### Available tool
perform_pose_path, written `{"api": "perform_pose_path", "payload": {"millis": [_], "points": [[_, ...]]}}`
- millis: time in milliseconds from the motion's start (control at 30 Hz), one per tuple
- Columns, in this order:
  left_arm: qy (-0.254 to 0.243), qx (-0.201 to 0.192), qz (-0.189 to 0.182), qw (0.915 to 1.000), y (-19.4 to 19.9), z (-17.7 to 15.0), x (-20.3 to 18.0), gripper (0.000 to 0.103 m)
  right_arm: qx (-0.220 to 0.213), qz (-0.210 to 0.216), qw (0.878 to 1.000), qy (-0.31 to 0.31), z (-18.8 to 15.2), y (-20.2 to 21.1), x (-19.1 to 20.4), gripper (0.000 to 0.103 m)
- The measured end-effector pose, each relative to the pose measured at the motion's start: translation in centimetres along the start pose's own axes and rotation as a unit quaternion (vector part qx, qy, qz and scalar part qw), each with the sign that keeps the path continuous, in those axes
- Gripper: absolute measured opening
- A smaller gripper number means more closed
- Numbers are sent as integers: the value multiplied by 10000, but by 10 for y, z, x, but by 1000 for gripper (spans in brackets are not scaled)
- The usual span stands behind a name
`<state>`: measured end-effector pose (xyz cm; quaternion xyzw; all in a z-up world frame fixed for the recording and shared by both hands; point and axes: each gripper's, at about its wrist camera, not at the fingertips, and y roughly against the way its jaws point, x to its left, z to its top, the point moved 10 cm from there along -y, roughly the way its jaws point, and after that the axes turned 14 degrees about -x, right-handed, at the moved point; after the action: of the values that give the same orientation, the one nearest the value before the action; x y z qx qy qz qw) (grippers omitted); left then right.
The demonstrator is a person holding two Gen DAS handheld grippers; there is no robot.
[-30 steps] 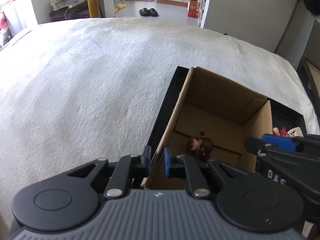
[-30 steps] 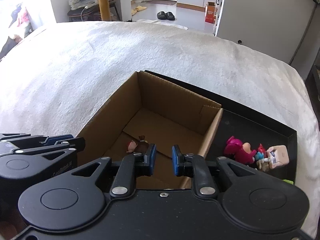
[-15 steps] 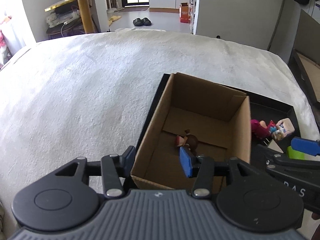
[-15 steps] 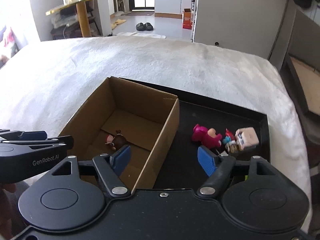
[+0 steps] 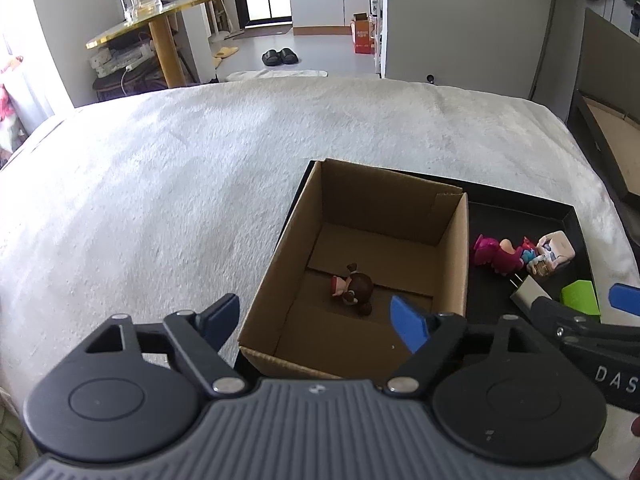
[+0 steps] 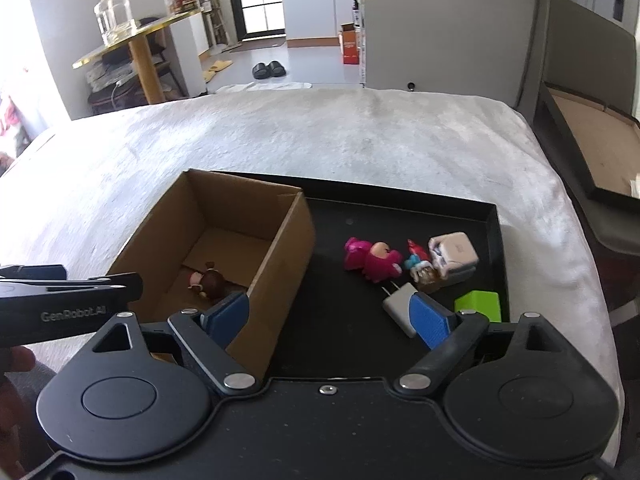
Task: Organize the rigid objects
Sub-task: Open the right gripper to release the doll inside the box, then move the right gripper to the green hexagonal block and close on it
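Note:
An open cardboard box stands on the left part of a black tray. A small brown-haired figurine lies on the box floor. On the tray right of the box lie a pink toy, a small red and blue figurine, a white cube, a white charger and a green block. My left gripper is open above the box's near left corner. My right gripper is open above the box's near right wall and the tray.
The tray lies on a white fluffy blanket over a bed. A gold round side table with glass jars stands beyond the bed at the left. A dark framed board leans at the right.
Both grippers have opened wide, lifted and pulled back from the box. The left one let go of the box's left wall. The figurine lies where it was.

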<state>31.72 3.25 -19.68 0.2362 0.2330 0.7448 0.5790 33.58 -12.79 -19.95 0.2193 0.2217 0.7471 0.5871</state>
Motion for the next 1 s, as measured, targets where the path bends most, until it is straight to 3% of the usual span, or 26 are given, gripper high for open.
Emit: {"api": "perform_pose_path", "payload": {"millis": [600,867,1000], "points": [[-391,40,-48,9992,-2,2,-37,91,-49,-275,9991,-312,-21,-10,-64,90],[-711,35,161,9973,-11,5,-52,92,33,-432,9980,-465,-29,-24,-92,73],[-853,-4,290,9959,-17,6,-59,91,58,-490,9974,-525,-36,-35,-105,71]]}}
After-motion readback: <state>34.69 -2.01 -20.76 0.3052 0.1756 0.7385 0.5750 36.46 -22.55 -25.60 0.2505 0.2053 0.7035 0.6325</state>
